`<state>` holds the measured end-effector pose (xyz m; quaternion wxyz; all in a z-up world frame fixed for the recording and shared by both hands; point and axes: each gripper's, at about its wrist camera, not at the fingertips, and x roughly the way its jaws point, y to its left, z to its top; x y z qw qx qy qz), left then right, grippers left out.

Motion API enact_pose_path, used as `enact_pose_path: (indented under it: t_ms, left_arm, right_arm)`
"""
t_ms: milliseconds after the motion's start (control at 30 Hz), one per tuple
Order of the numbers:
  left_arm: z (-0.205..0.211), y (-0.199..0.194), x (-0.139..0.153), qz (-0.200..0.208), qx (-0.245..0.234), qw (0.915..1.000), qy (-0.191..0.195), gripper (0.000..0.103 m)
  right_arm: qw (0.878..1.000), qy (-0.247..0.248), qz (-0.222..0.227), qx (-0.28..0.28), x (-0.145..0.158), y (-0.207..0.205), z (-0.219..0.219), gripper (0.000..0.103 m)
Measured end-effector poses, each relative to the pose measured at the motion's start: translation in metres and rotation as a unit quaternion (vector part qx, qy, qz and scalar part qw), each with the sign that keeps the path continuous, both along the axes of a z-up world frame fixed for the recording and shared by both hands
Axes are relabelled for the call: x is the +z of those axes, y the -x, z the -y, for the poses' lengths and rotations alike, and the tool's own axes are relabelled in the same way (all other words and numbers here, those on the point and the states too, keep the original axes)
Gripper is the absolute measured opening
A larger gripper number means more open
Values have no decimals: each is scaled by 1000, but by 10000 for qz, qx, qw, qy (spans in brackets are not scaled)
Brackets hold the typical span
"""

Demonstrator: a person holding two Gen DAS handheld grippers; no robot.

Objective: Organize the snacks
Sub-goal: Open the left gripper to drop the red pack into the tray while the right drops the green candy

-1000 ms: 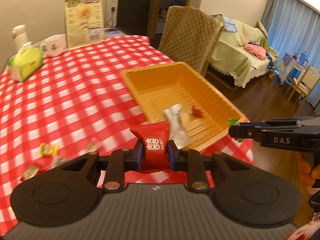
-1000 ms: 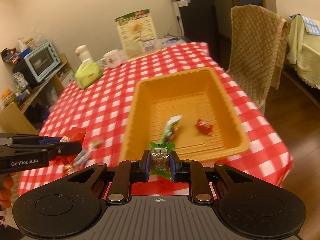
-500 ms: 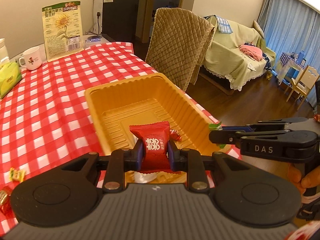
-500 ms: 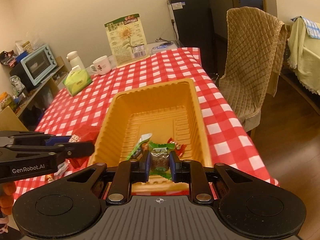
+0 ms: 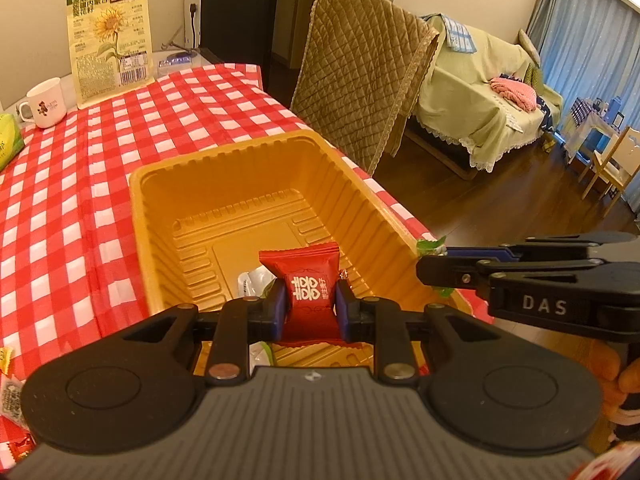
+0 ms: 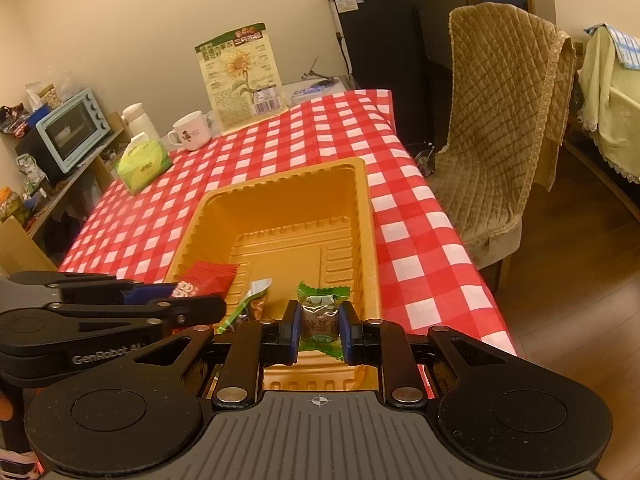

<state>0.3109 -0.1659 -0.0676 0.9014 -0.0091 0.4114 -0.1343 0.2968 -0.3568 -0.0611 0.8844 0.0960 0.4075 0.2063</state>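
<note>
— Left wrist view: my left gripper (image 5: 310, 305) pinches a red candy packet (image 5: 308, 294) above the orange tray (image 5: 256, 152).
— And the right gripper (image 6: 319, 328)?
— Clamped on a green-wrapped candy (image 6: 321, 322), over the tray's near end. Both have moved in over the tray since a second ago.

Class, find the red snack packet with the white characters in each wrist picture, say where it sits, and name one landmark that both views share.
Left wrist view: the red snack packet is at centre, clamped in the left gripper over the near end of the orange tray.
Right wrist view: the packet is at lower left, at the tip of the left gripper, over the tray's near left corner.
Shared landmark: the sunflower seed bag standing at the table's far end.
</note>
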Motion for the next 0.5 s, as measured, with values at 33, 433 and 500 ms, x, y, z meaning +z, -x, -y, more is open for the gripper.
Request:
enact_pose_path:
  t_ms: [33, 433, 500]
  left_arm:
    - [1, -2, -2, -29, 4, 10000, -9, 23]
    - [7, -14, -18, -237, 40, 9997, -30, 27]
    - [5, -13, -18, -250, 44, 9997, -45, 28]
  right_arm:
    - [10000, -6, -5, -4, 0, -1, 1, 20]
    - [10000, -59, -24, -20, -2, -5, 5, 20]
    - [10000, -57, -24, -20, -2, -5, 5, 20]
